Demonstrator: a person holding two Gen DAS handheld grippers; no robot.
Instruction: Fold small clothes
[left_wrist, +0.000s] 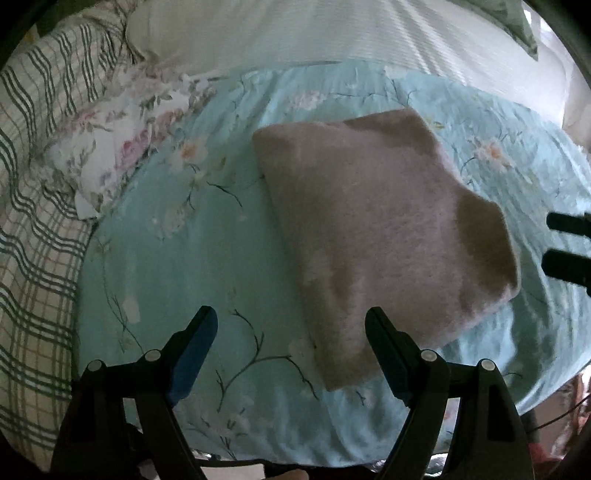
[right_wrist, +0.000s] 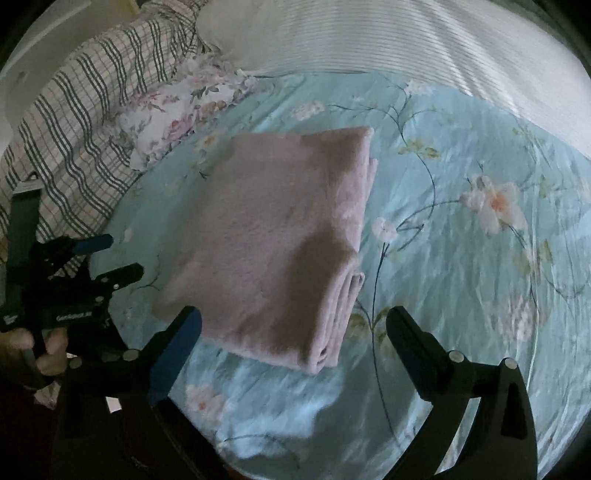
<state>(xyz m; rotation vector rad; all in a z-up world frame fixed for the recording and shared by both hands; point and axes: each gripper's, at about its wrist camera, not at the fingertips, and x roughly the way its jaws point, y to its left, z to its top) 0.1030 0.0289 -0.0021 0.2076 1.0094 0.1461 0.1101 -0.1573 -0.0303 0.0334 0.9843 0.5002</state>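
Note:
A pink fuzzy cloth (left_wrist: 380, 236) lies folded into a thick rectangle on the light-blue floral bedspread (left_wrist: 184, 258); it also shows in the right wrist view (right_wrist: 280, 236), with stacked layers visible at its near right corner. My left gripper (left_wrist: 291, 332) is open and empty, just short of the cloth's near edge. My right gripper (right_wrist: 293, 330) is open and empty, above the cloth's near corner. The right gripper's fingers show at the right edge of the left wrist view (left_wrist: 569, 243). The left gripper, held by a hand, shows at the left of the right wrist view (right_wrist: 110, 254).
A plaid blanket (left_wrist: 33, 221) and a floral pillow (left_wrist: 107, 147) lie along the left of the bed. A white ribbed cover (right_wrist: 406, 40) lies at the far side. The bed's near edge runs along the bottom of both views.

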